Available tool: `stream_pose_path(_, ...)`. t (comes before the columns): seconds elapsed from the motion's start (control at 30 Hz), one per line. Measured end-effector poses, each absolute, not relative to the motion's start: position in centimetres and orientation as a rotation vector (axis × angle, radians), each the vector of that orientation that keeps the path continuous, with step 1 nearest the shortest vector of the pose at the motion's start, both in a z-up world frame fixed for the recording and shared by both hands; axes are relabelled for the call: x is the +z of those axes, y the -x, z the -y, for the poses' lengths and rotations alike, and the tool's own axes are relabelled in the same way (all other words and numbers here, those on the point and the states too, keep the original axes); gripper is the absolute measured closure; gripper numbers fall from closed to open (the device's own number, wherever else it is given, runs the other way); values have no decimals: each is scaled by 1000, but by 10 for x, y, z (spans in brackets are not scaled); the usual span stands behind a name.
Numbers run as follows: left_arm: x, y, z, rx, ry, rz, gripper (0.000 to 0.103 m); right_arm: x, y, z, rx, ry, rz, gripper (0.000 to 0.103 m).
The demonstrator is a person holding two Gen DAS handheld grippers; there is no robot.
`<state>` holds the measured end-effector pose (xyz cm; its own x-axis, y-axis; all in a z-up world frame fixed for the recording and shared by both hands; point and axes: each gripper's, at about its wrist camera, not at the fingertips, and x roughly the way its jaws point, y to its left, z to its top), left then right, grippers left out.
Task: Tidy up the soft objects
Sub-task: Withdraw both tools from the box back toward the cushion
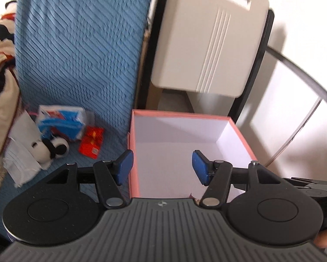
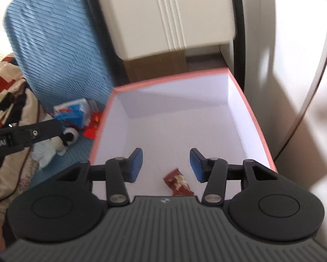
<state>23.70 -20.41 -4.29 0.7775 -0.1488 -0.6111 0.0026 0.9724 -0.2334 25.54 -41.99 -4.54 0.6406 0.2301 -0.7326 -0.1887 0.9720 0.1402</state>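
My inventory of the unclear: red wrapper (image 2: 178, 184) in the pink box (image 2: 250, 113), near end hidden under my right gripper's body, print unreadable. Blue packet (image 1: 60, 123), lettering blurred. Black-and-white plush (image 1: 51, 148), partly covered by white cloth (image 1: 21, 161). Patterned fabric (image 2: 8, 100), cut off at the left edge. Beige case (image 1: 207, 43), motion-smeared.

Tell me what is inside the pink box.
The pink box holds one small red packet on its white floor. The near end of the floor is hidden behind the right gripper.
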Motion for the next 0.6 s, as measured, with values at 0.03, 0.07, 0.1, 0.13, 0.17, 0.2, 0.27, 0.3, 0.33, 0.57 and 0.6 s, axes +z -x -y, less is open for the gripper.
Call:
stream_pose_path(0.03, -37, -232, 199, -83, 228, -665, 38, -38, -251, 416, 246, -48, -824, 52)
stream_pose_path(0.07, -32, -227, 195, -86, 231, -655, 38, -32, -248, 413, 255, -49, -809, 52)
stream_pose_path(0.1, -27, -222, 190, -90, 232, -640, 38, -26, -243, 410, 262, -50, -794, 52)
stream_pose_path(0.13, -22, -218, 187, -90, 232, -627, 38, -20, -239, 407, 267, -48, -781, 52)
stream_pose_path(0.17, -17, -212, 181, -86, 232, -611, 38, -14, -236, 404, 272, -45, -770, 52)
stream_pose_path(0.2, -13, -206, 178, -84, 231, -599, 38, -10, -233, 401, 277, -41, -759, 52)
stream_pose_path(0.27, -5, -196, 168, -79, 230, -574, 38, -2, -224, 393, 290, -33, -741, 52)
stream_pose_path(0.3, -1, -191, 163, -78, 231, -562, 38, 1, -220, 390, 297, -29, -733, 52)
stream_pose_path(0.33, 2, -186, 159, -77, 233, -550, 38, 4, -215, 386, 305, -24, -724, 52)
stream_pose_path(0.57, 12, -152, 130, -79, 249, -489, 38, 17, -189, 359, 335, -4, -674, 52)
stream_pose_path(0.6, 12, -148, 125, -71, 249, -486, 38, 17, -187, 355, 340, -2, -671, 52)
